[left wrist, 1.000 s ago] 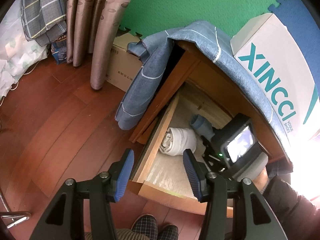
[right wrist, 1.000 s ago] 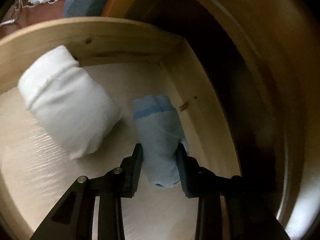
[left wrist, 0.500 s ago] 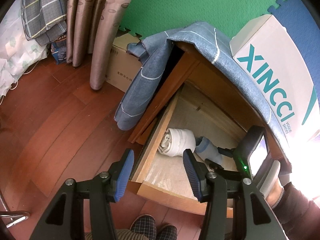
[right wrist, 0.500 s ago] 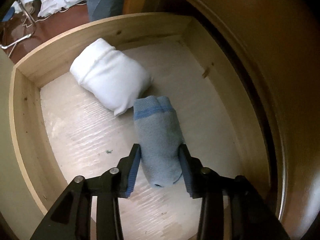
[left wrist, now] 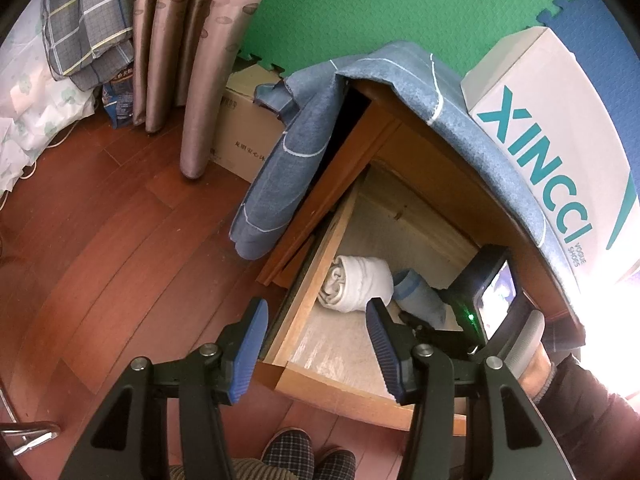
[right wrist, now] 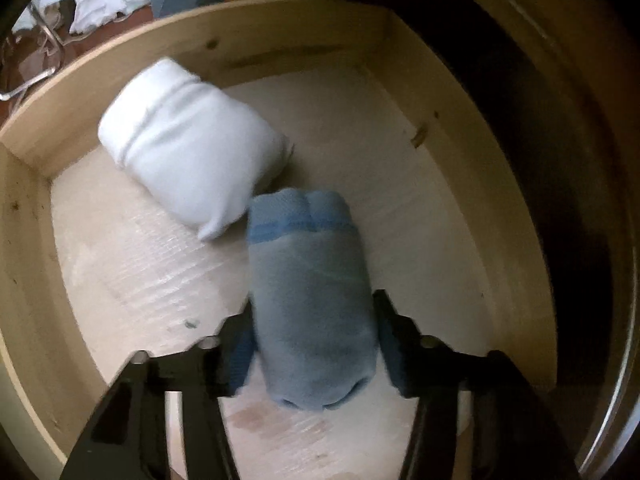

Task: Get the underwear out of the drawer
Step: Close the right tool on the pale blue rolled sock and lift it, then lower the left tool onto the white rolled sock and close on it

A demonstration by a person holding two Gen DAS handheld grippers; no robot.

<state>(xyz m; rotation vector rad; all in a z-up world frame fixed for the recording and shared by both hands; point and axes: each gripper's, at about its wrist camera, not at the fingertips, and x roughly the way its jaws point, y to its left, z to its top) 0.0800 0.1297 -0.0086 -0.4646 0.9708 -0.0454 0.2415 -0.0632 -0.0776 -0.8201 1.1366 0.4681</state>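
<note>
My right gripper (right wrist: 314, 350) has tipped down, jaws opening beside the blue roll (right wrist: 310, 300); motion blur is hiding contact. My left gripper (left wrist: 316, 350) is hanging wide, holding nothing.

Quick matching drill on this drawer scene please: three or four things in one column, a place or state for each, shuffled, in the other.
1. blue roll
2. white roll
3. left gripper
4. shoe box

a. on top of the cabinet
b. holding nothing, over the drawer's front corner
c. between the right gripper's opening jaws
d. by the drawer's side wall

Pairs: 1-c, 2-d, 3-b, 4-a
</note>
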